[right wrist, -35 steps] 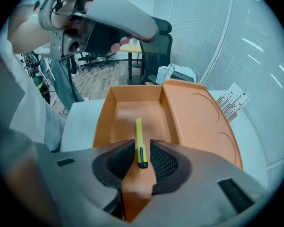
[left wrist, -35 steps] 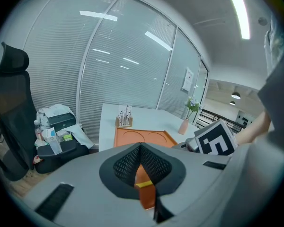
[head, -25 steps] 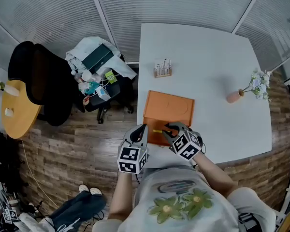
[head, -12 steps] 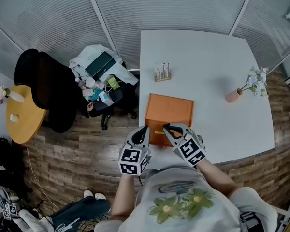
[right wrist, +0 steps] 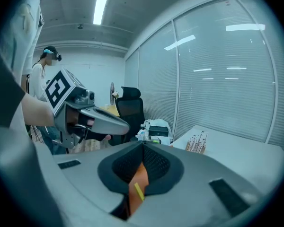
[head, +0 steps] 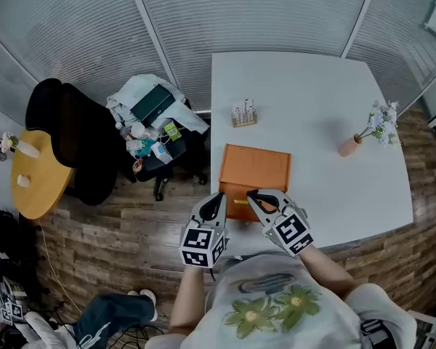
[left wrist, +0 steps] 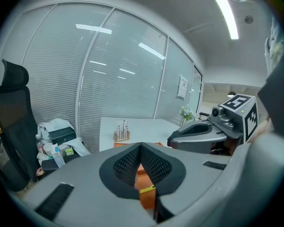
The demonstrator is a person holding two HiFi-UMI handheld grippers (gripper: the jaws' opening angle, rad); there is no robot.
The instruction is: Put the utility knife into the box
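both grippers were clenched: the right gripper (head: 251, 193) had its tips at the yellow utility knife (head: 239, 201), the left gripper (head: 219, 196) just beside it, empty. the knife lay along the orange box's (head: 256, 167) near edge, near the bench's (head: 305, 93) front-left corner.

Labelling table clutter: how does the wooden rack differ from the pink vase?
The wooden rack stands near the table's left edge, just beyond the orange box; the pink vase stands far to the right. The rack holds thin upright pieces; the vase holds pale flowers. Both rest on the white table.
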